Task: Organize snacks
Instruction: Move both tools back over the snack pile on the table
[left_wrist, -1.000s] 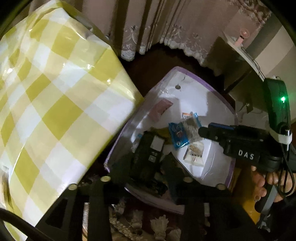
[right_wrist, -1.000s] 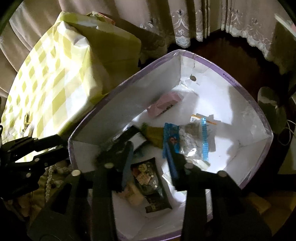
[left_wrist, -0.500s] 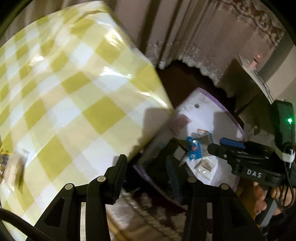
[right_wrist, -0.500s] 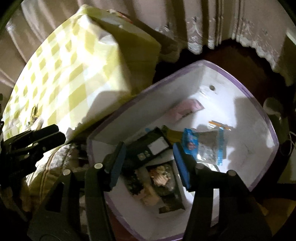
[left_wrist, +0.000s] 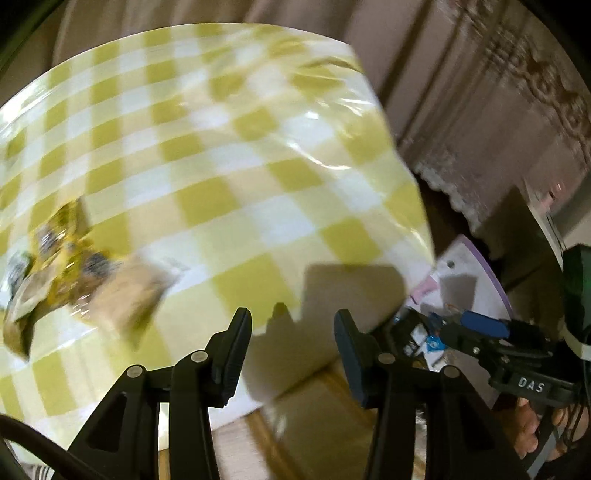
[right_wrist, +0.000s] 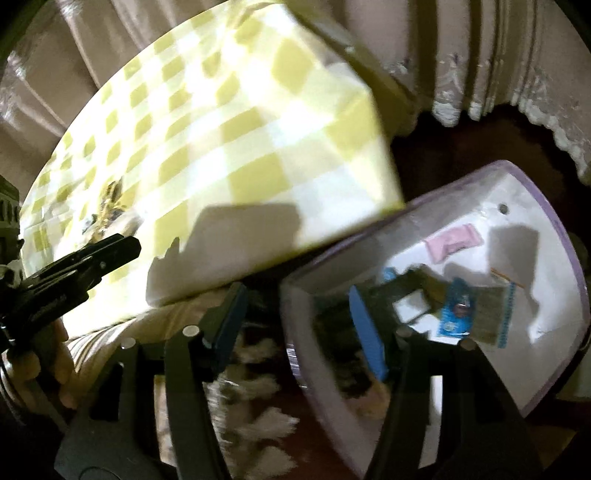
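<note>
A white box with a purple rim (right_wrist: 546, 206) stands on the floor beside the table and holds several snack packets, among them a blue one (right_wrist: 456, 312) and a pink one (right_wrist: 452, 242). The box also shows in the left wrist view (left_wrist: 476, 254). A blurred pile of yellow and tan snack packets (left_wrist: 74, 266) lies on the yellow-checked tablecloth (left_wrist: 229, 166). My left gripper (left_wrist: 293, 332) is open and empty over the table's near edge. My right gripper (right_wrist: 299, 317) is open and empty, above the box's left rim.
The table's corner (right_wrist: 384, 177) overhangs the box. Curtains (right_wrist: 480, 55) hang behind. A fringed rug (right_wrist: 258, 417) lies on the dark floor below the right gripper. The right gripper shows in the left wrist view (left_wrist: 509, 350), the left one in the right wrist view (right_wrist: 74, 266).
Both grippers have swung left and up, away from the box and toward the table. The left view now shows the tabletop and the snack pile. Both stay open and empty.
</note>
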